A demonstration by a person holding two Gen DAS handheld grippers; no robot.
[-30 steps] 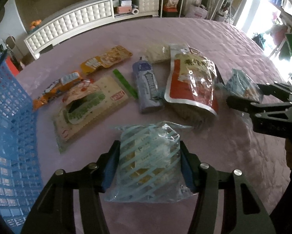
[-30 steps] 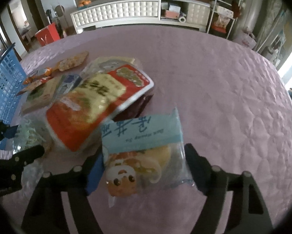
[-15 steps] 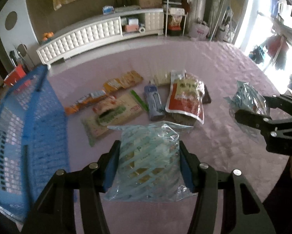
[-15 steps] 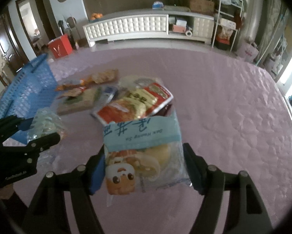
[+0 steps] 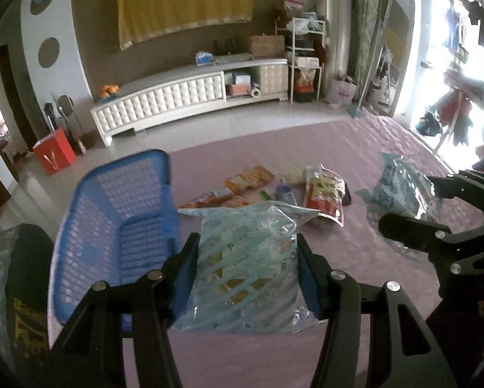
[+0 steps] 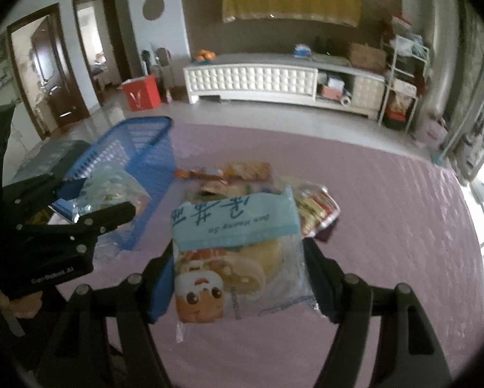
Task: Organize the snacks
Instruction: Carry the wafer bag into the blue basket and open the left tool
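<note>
My left gripper [image 5: 247, 258] is shut on a clear snack bag with pale blue stripes [image 5: 245, 265], held up above the purple tablecloth [image 5: 355, 291]. My right gripper [image 6: 238, 265] is shut on a clear bun packet with a blue label and a cartoon face [image 6: 235, 252]. Each gripper shows in the other's view, the right gripper [image 5: 413, 210] at the right and the left gripper [image 6: 90, 200] at the left. A blue mesh basket [image 5: 119, 226] stands on the table's left side, also seen as the basket [image 6: 135, 161] from the right wrist.
Several more snack packs lie in a cluster mid-table, among them a red and white pouch [image 5: 324, 194] and an orange packet [image 5: 248, 177]. A dark chair back [image 5: 25, 291] sits left of the basket. A white low cabinet [image 5: 190, 97] lines the far wall.
Both grippers have risen with their packets, so the table and snack cluster look smaller and farther. The blue basket has come fully into view at the left.
</note>
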